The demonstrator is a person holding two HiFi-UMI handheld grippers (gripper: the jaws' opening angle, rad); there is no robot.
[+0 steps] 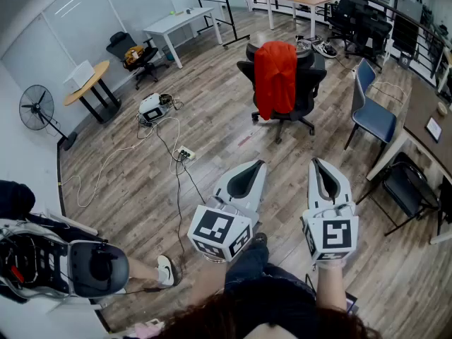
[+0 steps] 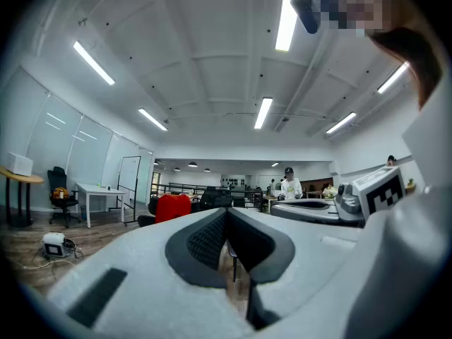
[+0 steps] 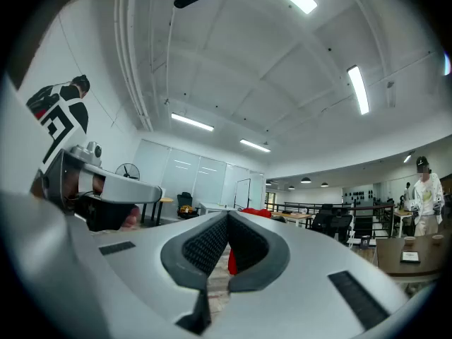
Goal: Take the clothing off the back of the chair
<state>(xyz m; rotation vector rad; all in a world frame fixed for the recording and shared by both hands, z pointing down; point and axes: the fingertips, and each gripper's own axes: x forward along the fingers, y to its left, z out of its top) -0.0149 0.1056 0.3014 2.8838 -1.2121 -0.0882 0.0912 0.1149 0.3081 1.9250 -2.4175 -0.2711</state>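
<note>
My left tool [image 1: 254,165] and right tool [image 1: 318,162] are closed and empty. I should step closer, open them, then pinch the red clothing [image 1: 275,76] at the top edge of the chair [image 1: 311,76].

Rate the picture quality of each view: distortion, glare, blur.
Head view: even light, the fisheye bends the room's edges, and the red clothing on the chair reads clearly. Left gripper view: strong wide-angle curve, and the ceiling light strip is blown out white. Right gripper view: dark vignetted corners, with the far room bowed and small.
</note>
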